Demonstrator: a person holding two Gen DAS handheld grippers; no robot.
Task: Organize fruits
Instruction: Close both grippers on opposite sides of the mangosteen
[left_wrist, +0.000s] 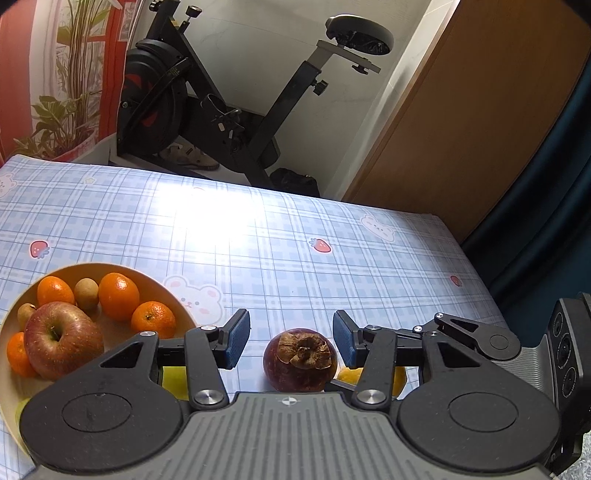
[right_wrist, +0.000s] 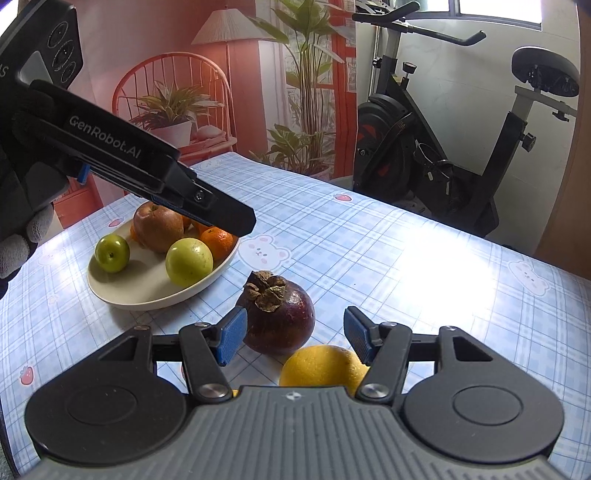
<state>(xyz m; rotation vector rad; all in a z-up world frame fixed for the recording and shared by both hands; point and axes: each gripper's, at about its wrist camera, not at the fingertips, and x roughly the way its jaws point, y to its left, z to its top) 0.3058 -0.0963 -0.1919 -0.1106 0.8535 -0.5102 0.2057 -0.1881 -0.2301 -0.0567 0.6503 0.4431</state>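
A dark purple mangosteen (left_wrist: 300, 360) with a dry brown calyx rests on the checked tablecloth, just ahead of a yellow lemon (right_wrist: 325, 365). My left gripper (left_wrist: 291, 338) hovers over the mangosteen, open, its blue pads (left_wrist: 236, 339) clear of the fruit on both sides. In the right wrist view this left gripper (right_wrist: 236, 219) slants down over the plate's near rim, held by a gloved hand (right_wrist: 22, 221). My right gripper (right_wrist: 295, 334) is open too, low over the mangosteen (right_wrist: 280, 317) and the lemon, pressing on neither.
A cream plate (right_wrist: 147, 295) at the left holds a red apple (left_wrist: 61, 339), several oranges, two green fruits (right_wrist: 189, 262) and small brown fruits. An exercise bike (left_wrist: 229, 110) stands beyond the table's far edge, with a wooden door (left_wrist: 461, 122) to the right.
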